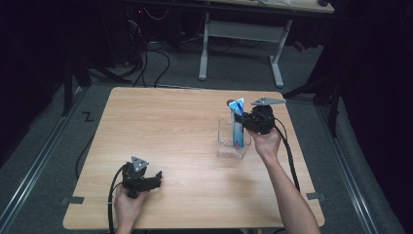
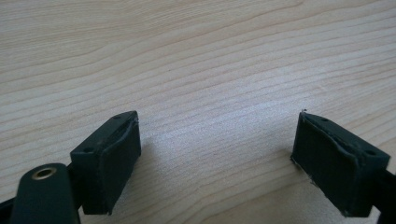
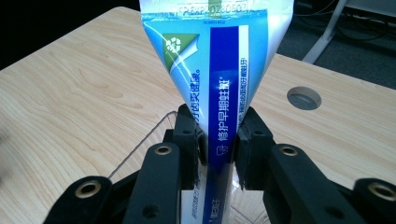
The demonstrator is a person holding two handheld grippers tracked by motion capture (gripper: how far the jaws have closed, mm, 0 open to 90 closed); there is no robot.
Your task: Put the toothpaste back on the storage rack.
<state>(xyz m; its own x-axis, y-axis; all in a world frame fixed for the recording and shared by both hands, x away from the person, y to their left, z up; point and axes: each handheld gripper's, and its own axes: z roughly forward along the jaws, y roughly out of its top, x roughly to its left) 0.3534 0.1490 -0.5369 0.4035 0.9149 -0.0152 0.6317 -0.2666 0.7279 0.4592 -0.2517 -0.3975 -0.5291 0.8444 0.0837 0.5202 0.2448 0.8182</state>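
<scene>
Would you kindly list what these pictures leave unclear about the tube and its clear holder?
- Toothpaste tube: lower end hidden behind the right gripper in the right gripper view.
- Tube's print: too small in the high view.
- Clear holder: whether the tube touches its floor is unclear through its transparent walls, high view.

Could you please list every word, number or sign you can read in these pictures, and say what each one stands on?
"修护早期蛀牙": white, on the dark blue band of the toothpaste tube clamped in the right gripper.
Recycling-arrows sign: white on a green patch of the same tube.
Stamped code on the tube's top crimp: too blurred to read surely.
Small white line beside the blue band: too small to read.
Table, clear box, left gripper: no text.
</scene>
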